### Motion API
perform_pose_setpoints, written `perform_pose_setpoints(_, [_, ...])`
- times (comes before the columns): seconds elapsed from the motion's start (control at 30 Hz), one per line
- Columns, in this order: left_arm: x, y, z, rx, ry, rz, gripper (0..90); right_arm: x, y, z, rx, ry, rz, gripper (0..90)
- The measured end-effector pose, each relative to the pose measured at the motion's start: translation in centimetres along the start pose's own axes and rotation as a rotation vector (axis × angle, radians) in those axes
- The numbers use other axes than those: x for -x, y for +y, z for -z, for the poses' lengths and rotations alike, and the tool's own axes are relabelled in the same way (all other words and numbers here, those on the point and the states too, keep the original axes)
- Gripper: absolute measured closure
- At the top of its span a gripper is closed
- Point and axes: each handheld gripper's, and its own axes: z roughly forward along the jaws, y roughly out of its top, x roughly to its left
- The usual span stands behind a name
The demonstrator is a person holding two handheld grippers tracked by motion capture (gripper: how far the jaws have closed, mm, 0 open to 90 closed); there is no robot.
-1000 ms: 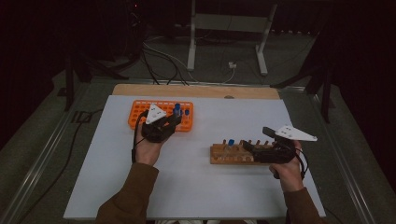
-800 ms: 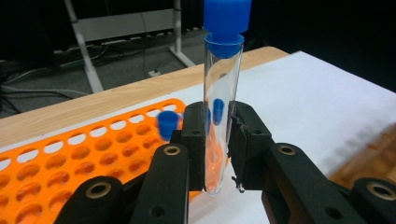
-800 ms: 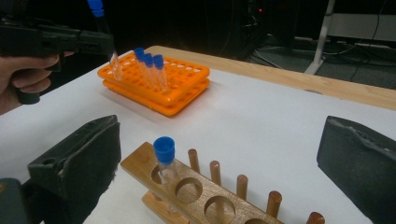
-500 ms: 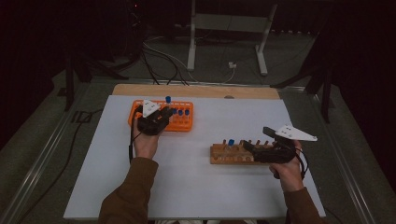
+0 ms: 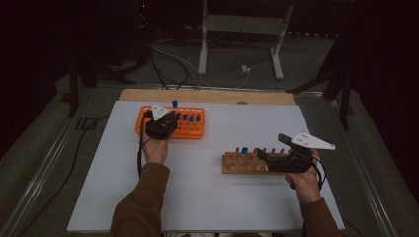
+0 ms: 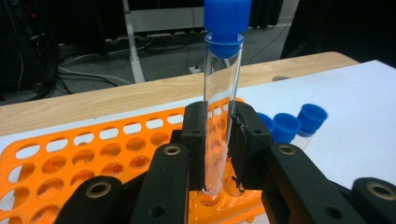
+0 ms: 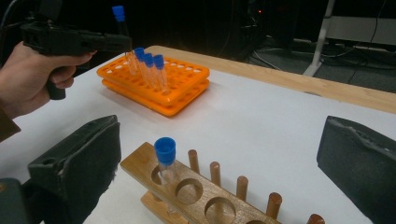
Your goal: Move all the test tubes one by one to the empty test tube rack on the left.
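Over the orange rack's [image 6: 93,154] near edge, left hand-held gripper [image 6: 216,144] clamped on an upright tube [image 6: 219,116]

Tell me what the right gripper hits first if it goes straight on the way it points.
Probably the wooden rack: it lies directly ahead between the open right gripper, with a capped tube in its near hole. The orange rack sits much farther along, though depth is hard to judge.
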Motion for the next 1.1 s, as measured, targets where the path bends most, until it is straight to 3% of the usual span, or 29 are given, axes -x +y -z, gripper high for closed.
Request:
perform_pose_setpoints(0.7, [-0.1, -2.7, -2.5, -0.09, 0.008, 0.04, 78.2, 0.1, 0.0, 0.1, 0.004, 0.002, -0.004, 0.0])
perform_pose_setpoints(1.1, [0.0, -3.2, -2.7, -0.12, 0.004, 0.016, 78.1, 0.2, -0.1, 0.1, 0.003, 0.006, -0.008, 0.0])
